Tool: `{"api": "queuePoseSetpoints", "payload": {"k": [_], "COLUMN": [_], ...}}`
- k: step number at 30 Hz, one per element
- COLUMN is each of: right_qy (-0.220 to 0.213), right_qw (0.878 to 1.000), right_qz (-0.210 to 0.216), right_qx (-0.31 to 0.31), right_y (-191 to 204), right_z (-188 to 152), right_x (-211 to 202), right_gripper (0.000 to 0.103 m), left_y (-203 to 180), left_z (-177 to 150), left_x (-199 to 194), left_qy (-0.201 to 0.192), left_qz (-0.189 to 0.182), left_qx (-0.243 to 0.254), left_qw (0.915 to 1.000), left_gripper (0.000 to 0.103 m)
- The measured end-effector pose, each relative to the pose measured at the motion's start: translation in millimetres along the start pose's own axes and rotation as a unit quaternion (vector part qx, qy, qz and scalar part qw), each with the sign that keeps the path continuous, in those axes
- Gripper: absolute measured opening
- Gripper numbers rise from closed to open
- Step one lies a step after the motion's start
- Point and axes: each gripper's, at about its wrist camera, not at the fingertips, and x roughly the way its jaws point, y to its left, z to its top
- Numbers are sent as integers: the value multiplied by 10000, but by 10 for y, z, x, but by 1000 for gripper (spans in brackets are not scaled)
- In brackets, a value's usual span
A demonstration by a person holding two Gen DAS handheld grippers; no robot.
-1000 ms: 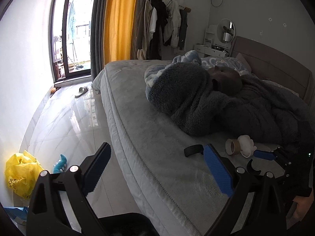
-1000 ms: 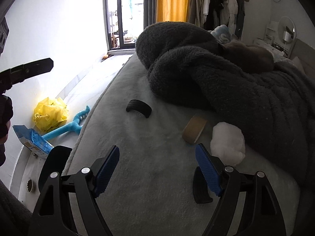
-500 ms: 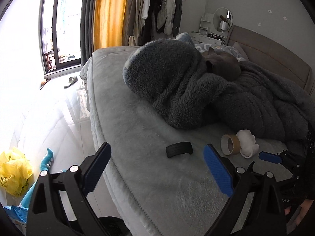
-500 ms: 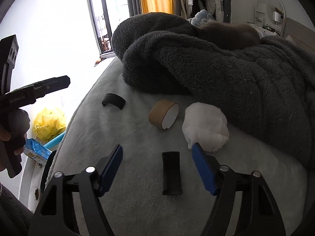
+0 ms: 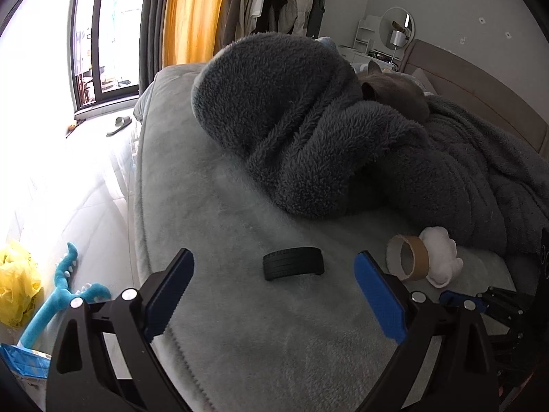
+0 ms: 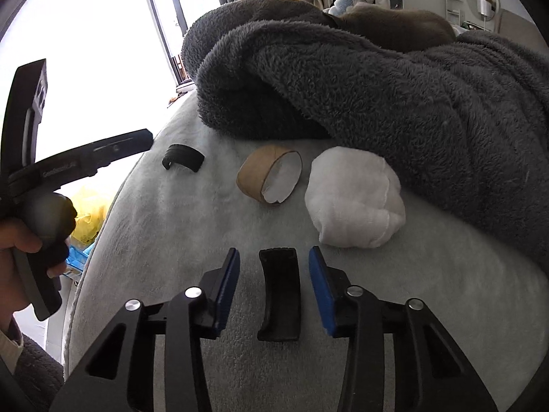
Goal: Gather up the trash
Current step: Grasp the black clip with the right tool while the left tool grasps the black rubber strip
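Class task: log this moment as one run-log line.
right gripper: closing around black strip, not gripping | left gripper: open, empty | tape core: on bed

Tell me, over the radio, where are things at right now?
Right gripper closing around black curved strip, pads not yet touching. Left gripper open, empty, facing ribbed black piece. Nothing in the way.

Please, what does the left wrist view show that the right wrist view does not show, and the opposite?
Only the left wrist view shows the slipper and the blue toy on the floor.

Only the right wrist view shows the flat black piece between the closing, not yet touching, jaws of the right gripper, and the hand holding the left gripper.

Both show the curved black piece, cardboard ring, white wad and grey blanket.
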Motion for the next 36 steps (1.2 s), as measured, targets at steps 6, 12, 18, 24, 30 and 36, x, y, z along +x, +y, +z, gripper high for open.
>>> {"api": "queuePoseSetpoints", "payload": {"k": [6,12,18,24,30,36], "right_qy": [49,26,-94,-181,-205,-328], "right_qw": [10000,10000,9999,9998,9997,9993], "right_qz": [-43,-86,41,105,126,114], "right_qx": [-57,-15,-32,-9,88,124], "right_y": [22,-4,-73,-148,-192,-221], "right_z": [9,13,-17,-38,-57,-28], "right_x": [53,27,-90,-207,-282,-439], "right_gripper": [29,21,21,20,20,20], "left_y": [-48,-93,-77,-108,-159,-227], "left_z": [-31,-56,-63,-91,-105,-87], "left_x": [173,324,400,462,485,377], "left_qy": [162,301,383,496,533,395], "left_qz": [69,102,100,275,421,400], "left_qx": [-144,-157,-211,-158,-41,64], "left_qw": [9997,9994,9990,9983,9977,9984], "left_gripper": [95,86,76,72,61,50]}}
